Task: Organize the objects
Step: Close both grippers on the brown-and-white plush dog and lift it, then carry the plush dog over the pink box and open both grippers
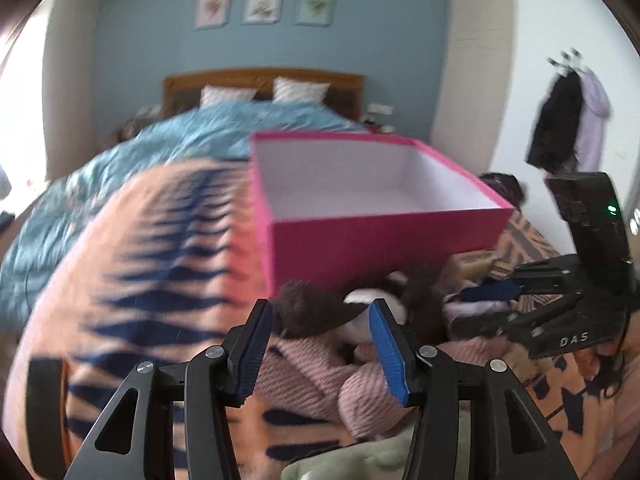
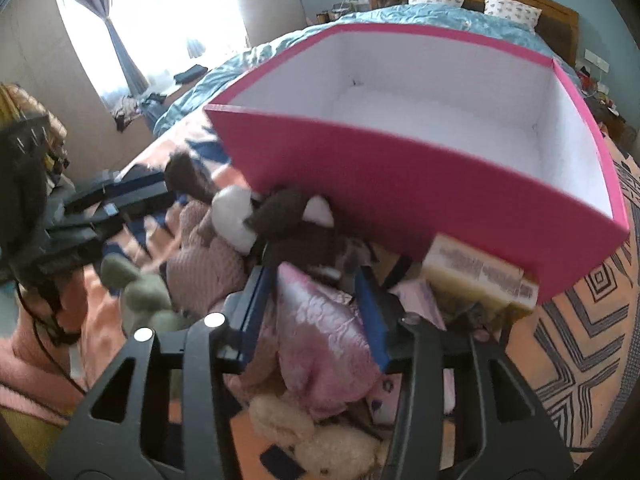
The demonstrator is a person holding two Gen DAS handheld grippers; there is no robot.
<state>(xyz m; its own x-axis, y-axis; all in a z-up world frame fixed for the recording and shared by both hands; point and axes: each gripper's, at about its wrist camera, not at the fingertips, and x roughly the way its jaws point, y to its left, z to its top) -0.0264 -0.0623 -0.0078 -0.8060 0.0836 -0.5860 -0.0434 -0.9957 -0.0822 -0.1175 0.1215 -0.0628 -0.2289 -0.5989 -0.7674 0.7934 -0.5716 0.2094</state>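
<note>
Left gripper (image 1: 320,344): fingers spread, nothing between them, above a pink knitted item (image 1: 320,380) and a brown-and-white plush toy (image 1: 340,312). Right gripper (image 2: 316,312): fingers spread on either side of a shiny pink quilted pouch (image 2: 320,328); contact cannot be told. Beyond lie a cream fuzzy toy (image 2: 320,440), a green plush (image 2: 144,296) and a printed carton (image 2: 480,280). Behind the pile, an open pink box (image 2: 400,184) with white interior stands on the bed (image 1: 120,240).
</note>
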